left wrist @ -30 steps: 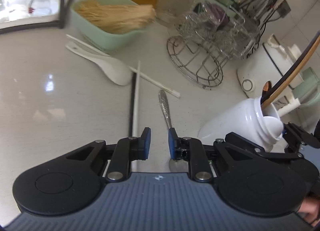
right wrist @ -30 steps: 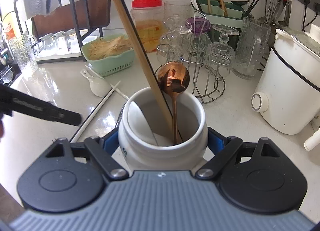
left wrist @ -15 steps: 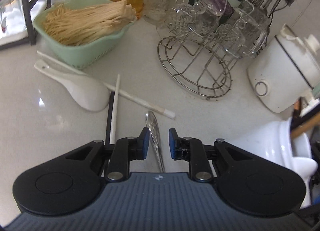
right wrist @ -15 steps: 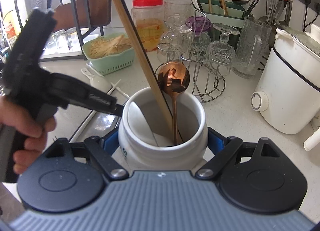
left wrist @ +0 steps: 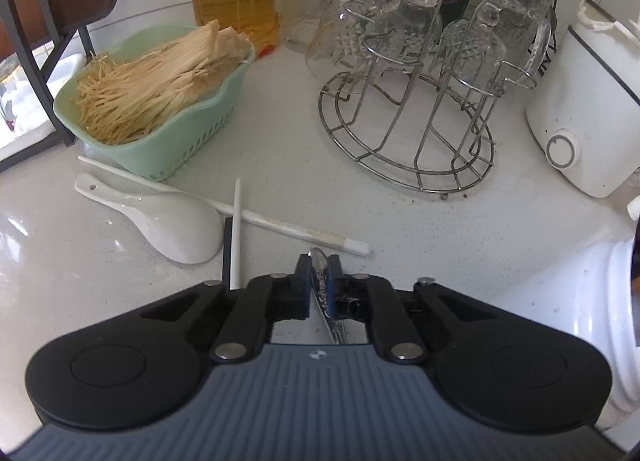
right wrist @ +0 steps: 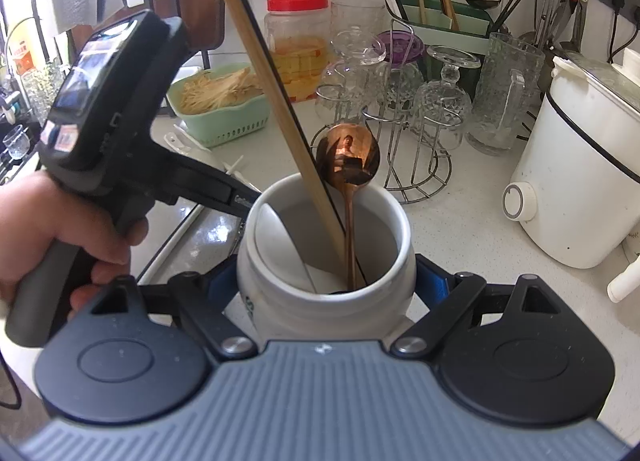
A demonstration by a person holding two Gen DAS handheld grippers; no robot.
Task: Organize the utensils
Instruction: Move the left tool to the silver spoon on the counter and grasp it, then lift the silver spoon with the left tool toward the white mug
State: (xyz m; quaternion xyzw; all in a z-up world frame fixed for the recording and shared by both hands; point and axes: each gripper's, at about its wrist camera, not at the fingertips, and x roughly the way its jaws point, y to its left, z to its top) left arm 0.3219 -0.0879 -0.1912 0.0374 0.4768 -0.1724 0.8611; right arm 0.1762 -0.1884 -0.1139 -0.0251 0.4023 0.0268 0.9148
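Note:
My left gripper [left wrist: 318, 273] points down at the counter, its jaws closing with the blue pads pressed on the handle of a metal spoon [left wrist: 333, 327]. Just beyond lie a white ceramic spoon [left wrist: 176, 227], two white chopsticks [left wrist: 280, 223] and a black chopstick [left wrist: 227, 253]. My right gripper [right wrist: 326, 281] is shut on a white jar [right wrist: 320, 301], which also shows at the right edge of the left wrist view [left wrist: 572, 301]. In the jar stand a copper spoon [right wrist: 347, 159], a long wooden chopstick [right wrist: 272, 93] and a white spoon [right wrist: 280, 237]. A hand [right wrist: 48, 229] holds the left tool beside the jar.
A green basket [left wrist: 160, 149] of pale strands sits behind the loose utensils. A wire rack [left wrist: 408, 165] with upturned glasses stands at the back middle, a white cooker [left wrist: 580, 121] to the right. A jar of yellow liquid [left wrist: 236, 1] and a black shelf frame [left wrist: 44, 41] are at the back left.
My left gripper moved over the metal spoon's handle and shut on it. In the right wrist view the left tool and hand came in beside the jar. The right gripper kept still.

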